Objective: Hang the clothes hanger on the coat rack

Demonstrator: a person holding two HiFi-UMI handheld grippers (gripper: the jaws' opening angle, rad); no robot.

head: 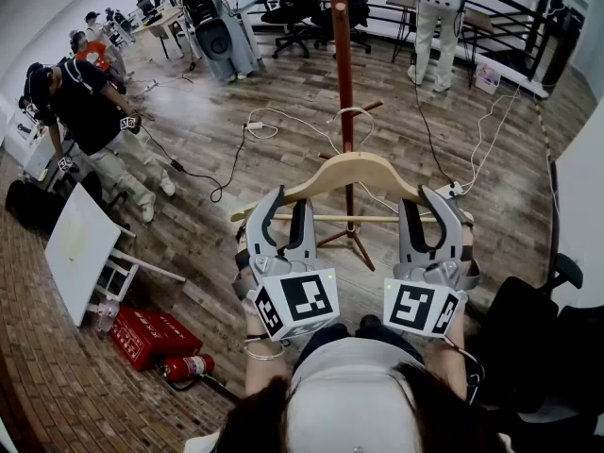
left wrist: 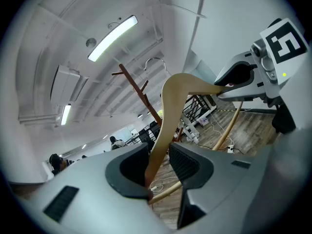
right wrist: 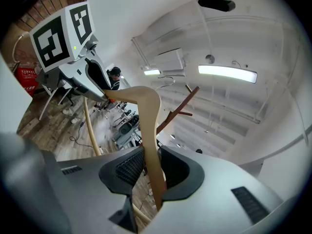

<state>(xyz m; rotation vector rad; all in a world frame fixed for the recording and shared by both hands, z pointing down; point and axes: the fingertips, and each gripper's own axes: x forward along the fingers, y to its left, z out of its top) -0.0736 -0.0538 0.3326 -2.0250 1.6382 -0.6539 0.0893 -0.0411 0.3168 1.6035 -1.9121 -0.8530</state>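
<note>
On the left, a person (head: pixel 90 111) stands well away from us, and a white board (head: pixel 80 253) and a red box (head: pixel 151 336) lie on the floor near its left edge.

Our left gripper (head: pixel 288 201) is closed on the left arm of the wooden hanger (head: pixel 354 165). In the left gripper view its jaws stand fairly wide, and the wood sits tight between the pads.

We hold the hanger up in the air, flat across, just in front of the coat rack (head: pixel 342 45). The rack's brown pole stands right behind the middle of the hanger. The hanger's wire hook (head: pixel 351 111) is up beside the pole, close to a short peg (head: pixel 371 106). We cannot tell if it touches the peg.

Our right gripper (head: pixel 421 201) is closed on the hanger's right arm, jaws fairly wide too.

The floor (head: pixel 236 92) round the rack's feet has room, but white cables (head: pixel 283 116) lie across it. To the right a black chair (head: pixel 538 328) is near us.
</note>
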